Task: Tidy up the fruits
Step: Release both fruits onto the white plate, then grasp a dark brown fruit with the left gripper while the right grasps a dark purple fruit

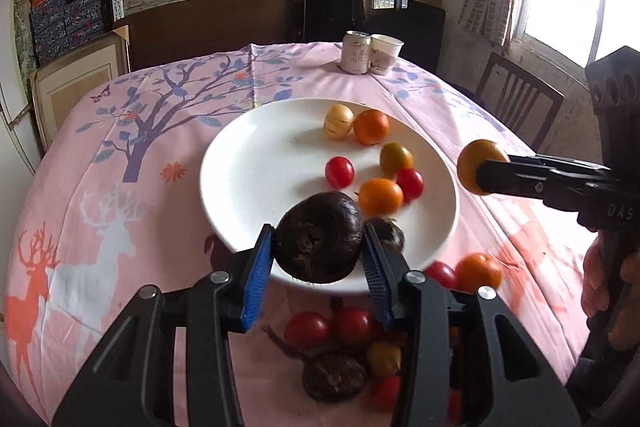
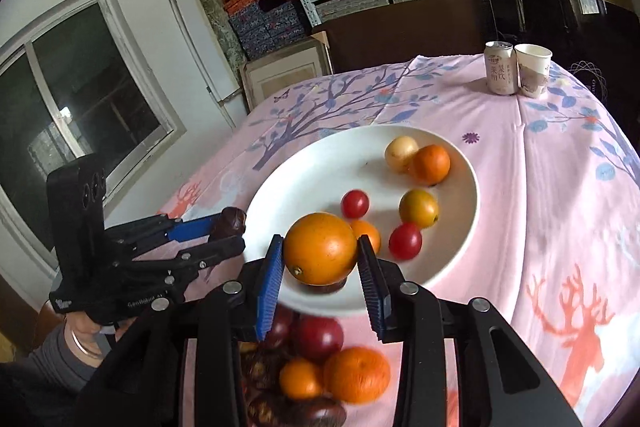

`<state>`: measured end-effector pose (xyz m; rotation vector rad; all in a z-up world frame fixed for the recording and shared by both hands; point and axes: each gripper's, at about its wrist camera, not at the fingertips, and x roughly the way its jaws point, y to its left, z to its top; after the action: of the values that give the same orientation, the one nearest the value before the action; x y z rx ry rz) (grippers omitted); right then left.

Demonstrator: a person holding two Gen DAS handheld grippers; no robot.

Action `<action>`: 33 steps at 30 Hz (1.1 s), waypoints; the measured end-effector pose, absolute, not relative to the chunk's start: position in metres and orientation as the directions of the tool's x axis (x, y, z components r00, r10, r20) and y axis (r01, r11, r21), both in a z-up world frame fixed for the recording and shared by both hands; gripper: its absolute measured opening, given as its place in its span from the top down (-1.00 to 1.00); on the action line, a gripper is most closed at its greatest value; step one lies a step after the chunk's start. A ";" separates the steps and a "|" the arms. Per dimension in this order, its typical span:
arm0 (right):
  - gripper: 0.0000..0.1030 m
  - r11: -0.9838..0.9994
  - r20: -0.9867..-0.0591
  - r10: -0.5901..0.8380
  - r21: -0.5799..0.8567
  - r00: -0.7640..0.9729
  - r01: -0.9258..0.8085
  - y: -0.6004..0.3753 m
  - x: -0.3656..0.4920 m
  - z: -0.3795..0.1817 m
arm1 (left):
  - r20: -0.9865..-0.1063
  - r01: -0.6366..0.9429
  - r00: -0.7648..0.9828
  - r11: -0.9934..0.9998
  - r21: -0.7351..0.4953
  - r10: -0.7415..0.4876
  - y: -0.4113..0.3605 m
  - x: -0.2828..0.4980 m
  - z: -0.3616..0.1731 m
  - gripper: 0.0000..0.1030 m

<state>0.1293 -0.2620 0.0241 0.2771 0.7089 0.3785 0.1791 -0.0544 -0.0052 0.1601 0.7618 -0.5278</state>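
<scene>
My left gripper (image 1: pixel 319 247) is shut on a dark brown, wrinkled round fruit (image 1: pixel 319 237), held over the near rim of a white plate (image 1: pixel 248 163). My right gripper (image 2: pixel 321 259) is shut on an orange fruit (image 2: pixel 321 249) above the same plate (image 2: pixel 304 171); the left wrist view shows that orange fruit (image 1: pixel 478 161) off the plate's right edge. On the plate lie a pale yellow fruit (image 1: pixel 338 121), several oranges (image 1: pixel 371 126) and red tomatoes (image 1: pixel 339 172). More tomatoes (image 1: pixel 306 329), oranges (image 2: pixel 356 374) and dark fruits (image 1: pixel 333 376) lie on the cloth under my grippers.
A drink can (image 1: pixel 355 51) and a paper cup (image 1: pixel 385 53) stand at the far edge of the pink patterned tablecloth (image 1: pixel 120 155). A wooden chair (image 1: pixel 516 99) stands at the right. Shelves of boxes line the wall behind. A person's hand (image 2: pixel 86 331) grips the left tool.
</scene>
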 end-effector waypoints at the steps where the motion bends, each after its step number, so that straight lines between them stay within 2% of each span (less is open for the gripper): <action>1: 0.28 0.902 -0.585 0.414 0.367 0.698 -0.227 -0.262 0.144 0.022 | -0.703 0.503 0.596 0.863 -0.050 -0.388 -0.058 0.189 -0.009 0.17; 6: 0.22 0.919 -0.615 0.362 0.361 0.701 -0.158 -0.264 0.187 0.006 | -0.745 0.454 0.577 0.890 -0.048 -0.334 -0.065 0.223 -0.028 0.16; 8: -0.14 0.923 -0.591 0.349 0.352 0.728 -0.156 -0.263 0.182 0.010 | -0.736 0.447 0.587 0.893 -0.053 -0.337 -0.060 0.220 -0.026 -0.04; 9: -0.14 0.928 -0.578 0.340 0.336 0.742 -0.163 -0.262 0.176 0.013 | -0.723 0.443 0.600 0.895 -0.054 -0.341 -0.057 0.214 -0.023 -0.29; 10: -0.14 0.933 -0.573 0.331 0.317 0.750 -0.170 -0.261 0.170 0.016 | -0.708 0.436 0.618 0.898 -0.053 -0.342 -0.052 0.207 -0.018 -0.45; 11: -0.14 0.935 -0.570 0.327 0.308 0.753 -0.173 -0.260 0.162 0.019 | -0.697 0.435 0.627 0.899 -0.058 -0.348 -0.049 0.200 -0.013 -0.48; 14: -0.14 0.929 -0.566 0.347 0.316 0.748 -0.192 -0.262 0.133 0.022 | -0.683 0.469 0.622 0.881 -0.068 -0.384 -0.039 0.171 -0.002 -0.48; 18: -0.14 0.933 -0.584 0.352 0.283 0.731 -0.223 -0.261 0.084 0.014 | -0.688 0.521 0.623 0.854 0.008 -0.373 -0.033 0.121 -0.004 -0.48; 23: -0.13 0.921 -0.605 0.383 0.310 0.698 -0.236 -0.260 0.031 -0.013 | -0.702 0.539 0.622 0.840 0.064 -0.346 -0.024 0.076 -0.021 -0.48; 31: -0.13 0.895 -0.637 0.437 0.381 0.635 -0.233 -0.246 0.029 -0.047 | -0.718 0.498 0.605 0.867 0.003 -0.345 -0.010 0.064 -0.036 -0.48; 33: -0.01 0.885 -0.651 0.455 0.407 0.607 -0.227 -0.245 0.034 -0.052 | -0.716 0.491 0.607 0.871 -0.004 -0.345 -0.009 0.065 -0.036 -0.48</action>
<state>0.0340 -0.2447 -0.0520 0.2970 0.8300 0.4012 0.0649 -0.0085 -0.0363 0.2007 0.7813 -0.4872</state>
